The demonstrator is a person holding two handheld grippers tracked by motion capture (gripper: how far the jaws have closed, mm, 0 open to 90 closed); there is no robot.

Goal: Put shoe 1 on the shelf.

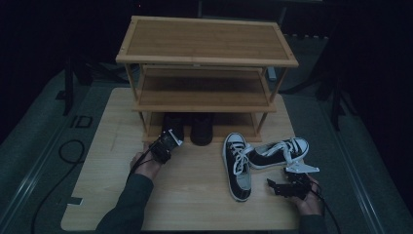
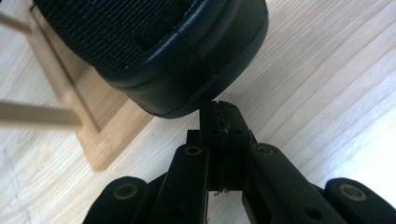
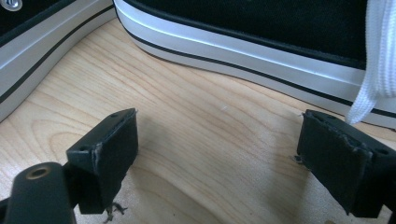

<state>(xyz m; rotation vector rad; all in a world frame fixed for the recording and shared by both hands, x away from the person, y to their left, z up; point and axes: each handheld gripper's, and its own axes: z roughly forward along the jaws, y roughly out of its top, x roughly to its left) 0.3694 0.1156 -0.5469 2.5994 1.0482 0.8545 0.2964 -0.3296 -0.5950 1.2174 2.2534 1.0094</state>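
Field notes, shoe rack job. Two pairs on the go, one dark, one black-and-white.

Left gripper (image 1: 165, 145): my jaws are pressed together with nothing between them, tips right up against the rounded end of a black shoe (image 2: 154, 56). Whether they touch the rubber or sit just shy of it, I cannot tell from the left gripper view. This shoe sits at the front edge of the wooden shoe rack's (image 1: 204, 53) bottom shelf, its end hanging a little over the rack's base rail. From above, its partner, the second black shoe (image 1: 201, 128), is just beside it to the right on the same shelf. My reading: I am nudging with closed jaws, not gripping.

Right gripper (image 1: 288, 187): jaws wide apart and empty, resting low over the bench (image 1: 195, 195) near the front right corner. The right gripper view shows white rubber soles with a black stripe just ahead of them.

Canvas sneakers with white laces are both out on the bench. One sneaker (image 1: 237, 165) lies lengthwise, toe toward me. The other sneaker (image 1: 280, 152) lies across, just beside the first, laces trailing.

Progress, as I judge it: black pair is shelved or nearly so, perhaps one final push needed. Sneaker pair not yet touched. Middle and top shelves are bare, so there is room. Roughly half done; the right gripper looks placed to take a sneaker next.
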